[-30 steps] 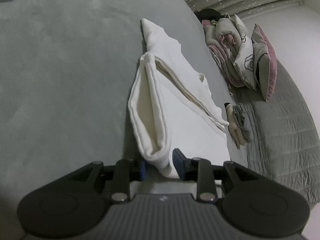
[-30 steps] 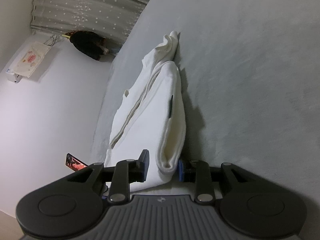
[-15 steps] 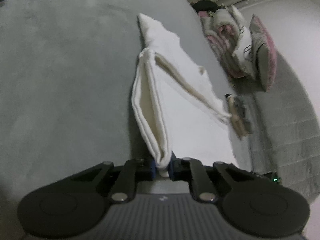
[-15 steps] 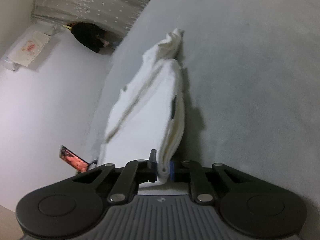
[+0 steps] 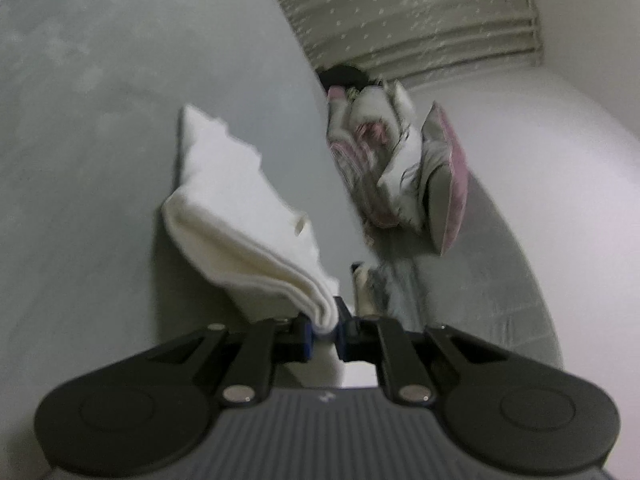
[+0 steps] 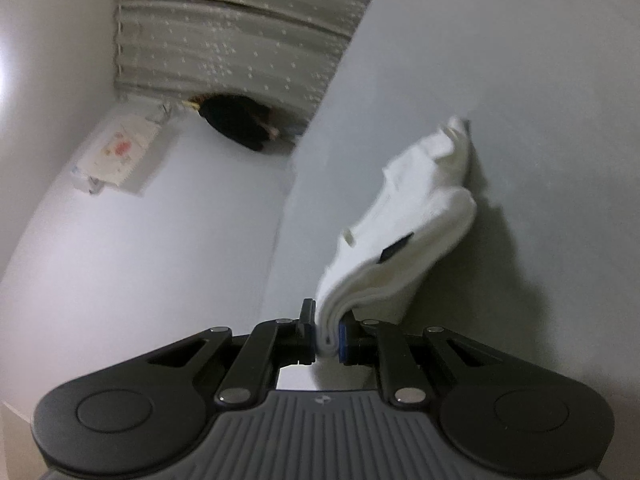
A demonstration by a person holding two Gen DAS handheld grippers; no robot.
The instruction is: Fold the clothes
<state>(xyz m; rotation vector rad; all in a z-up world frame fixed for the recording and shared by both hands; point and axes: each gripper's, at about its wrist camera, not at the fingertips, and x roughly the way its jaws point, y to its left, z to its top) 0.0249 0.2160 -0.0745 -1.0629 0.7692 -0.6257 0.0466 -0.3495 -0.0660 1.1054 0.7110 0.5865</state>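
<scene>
A white folded garment point(image 5: 240, 216) hangs lifted above the grey bed surface point(image 5: 80, 160), its far end still touching the surface. My left gripper point(image 5: 325, 330) is shut on the layered near edge of the garment. In the right wrist view the same white garment point(image 6: 412, 216) carries a small black label. My right gripper point(image 6: 326, 334) is shut on its other near corner. Both views are blurred by motion.
A pile of pink and white pillows point(image 5: 404, 172) lies at the bed's right side, with a small folded item point(image 5: 370, 288) near it. A dotted curtain point(image 6: 240, 32) and a dark object point(image 6: 236, 122) stand at the far wall.
Both grippers went from open around the garment's edge to shut on it, then lifted it up off the bed and tilted the views upward.
</scene>
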